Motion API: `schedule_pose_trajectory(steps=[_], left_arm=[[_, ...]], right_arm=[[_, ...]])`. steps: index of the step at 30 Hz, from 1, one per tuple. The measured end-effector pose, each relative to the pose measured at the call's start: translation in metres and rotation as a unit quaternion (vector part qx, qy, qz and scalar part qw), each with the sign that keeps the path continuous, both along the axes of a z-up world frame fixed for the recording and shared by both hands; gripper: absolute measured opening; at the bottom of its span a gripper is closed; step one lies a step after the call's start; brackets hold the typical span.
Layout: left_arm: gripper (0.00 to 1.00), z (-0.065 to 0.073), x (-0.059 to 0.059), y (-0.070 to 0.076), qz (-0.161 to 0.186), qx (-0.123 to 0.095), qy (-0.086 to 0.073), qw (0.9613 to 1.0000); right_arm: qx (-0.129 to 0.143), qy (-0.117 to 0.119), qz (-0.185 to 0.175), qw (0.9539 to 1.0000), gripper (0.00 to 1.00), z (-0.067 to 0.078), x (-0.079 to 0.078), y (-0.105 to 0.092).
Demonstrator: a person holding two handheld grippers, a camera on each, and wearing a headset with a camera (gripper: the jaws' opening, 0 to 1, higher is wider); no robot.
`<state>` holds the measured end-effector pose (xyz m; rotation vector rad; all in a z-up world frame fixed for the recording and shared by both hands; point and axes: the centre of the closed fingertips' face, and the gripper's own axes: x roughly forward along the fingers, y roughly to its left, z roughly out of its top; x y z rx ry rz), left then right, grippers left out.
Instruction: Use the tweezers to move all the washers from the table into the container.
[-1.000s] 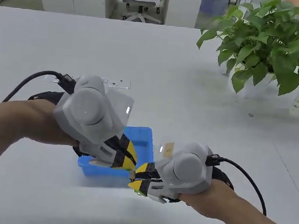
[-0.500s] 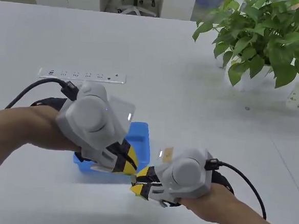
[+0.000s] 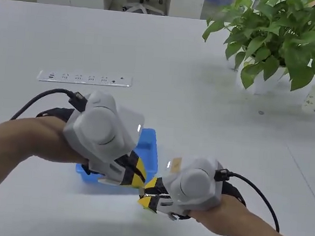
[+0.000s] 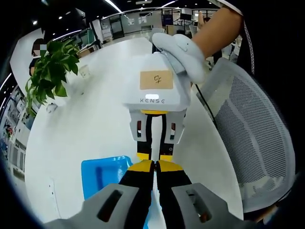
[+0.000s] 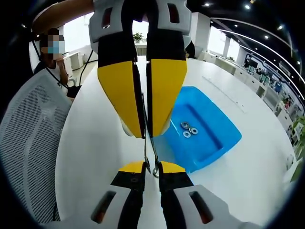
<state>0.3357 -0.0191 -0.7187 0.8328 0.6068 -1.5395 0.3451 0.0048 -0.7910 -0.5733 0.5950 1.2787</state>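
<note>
Blue container (image 5: 220,139), three washers (image 5: 188,130) inside; left gripper (image 5: 144,131), right gripper (image 5: 151,168) both clamped on one tweezers (image 5: 145,150)

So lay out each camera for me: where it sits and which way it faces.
Head view: on the headset, looking forward and down at the table; forearms, left tongs and right tongs show.
Left gripper view: on the left tongs, facing the right tongs and that arm.
Right gripper view: on the right tongs, facing the left tongs, tweezers between.
All three share the blue container.
</note>
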Motion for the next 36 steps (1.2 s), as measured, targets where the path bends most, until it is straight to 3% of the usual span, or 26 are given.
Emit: schedule_pose_trajectory(steps=[26,36], left_arm=[[0.06,-0.0019,0.0042,-0.0052,0.004,-0.006,0.007,1.0],[0.06,0.0058,0.0036,-0.0042,0.004,-0.009,0.004,0.9999]], right_arm=[[-0.002,0.006,-0.009,0.9999,0.09,-0.0013,-0.0009,-0.0046],[0.001,0.001,-0.013,0.9999,0.09,0.0062,-0.0012,-0.0038]])
